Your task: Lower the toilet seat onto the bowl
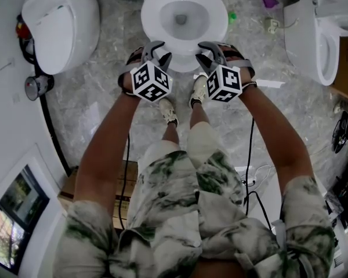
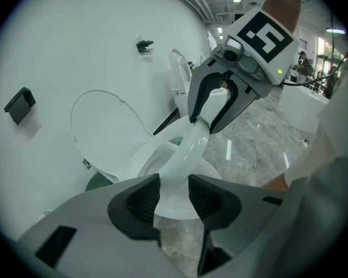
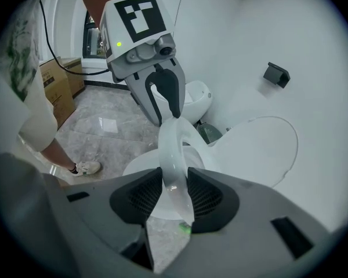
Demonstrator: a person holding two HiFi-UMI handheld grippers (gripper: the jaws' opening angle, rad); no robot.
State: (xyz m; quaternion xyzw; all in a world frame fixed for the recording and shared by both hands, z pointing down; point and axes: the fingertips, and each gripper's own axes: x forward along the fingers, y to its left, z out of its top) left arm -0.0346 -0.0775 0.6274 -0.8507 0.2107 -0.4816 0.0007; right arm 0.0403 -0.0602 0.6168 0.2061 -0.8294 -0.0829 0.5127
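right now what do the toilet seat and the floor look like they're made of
The toilet seat looks like glossy white plastic: a thin moulded ring with soft highlights, though coated wood can't be ruled out. The floor looks like polished grey veined stone or stone-look tile, since it mirrors the ceiling lights.

— Where is the toilet bowl (image 1: pixel 182 19)?
— Top centre of the head view. Its lid (image 2: pixel 104 132) stands upright behind it, against the wall (image 2: pixel 75 39).
— And the toilet seat (image 2: pixel 185 152)?
— Over the bowl's front rim. It runs between the jaws of the left gripper (image 1: pixel 155 51) and the right gripper (image 1: pixel 210 51), with the pads against it. The two grippers sit side by side just below the bowl.
— What lies around them?
— A second toilet (image 1: pixel 61 25) at upper left and a third (image 1: pixel 319 39) at upper right. A cardboard box (image 1: pixel 68 191) is at lower left, beside the person's arm. The person's shoes (image 1: pixel 198 90) are on the floor (image 1: pixel 93 114) under the grippers.
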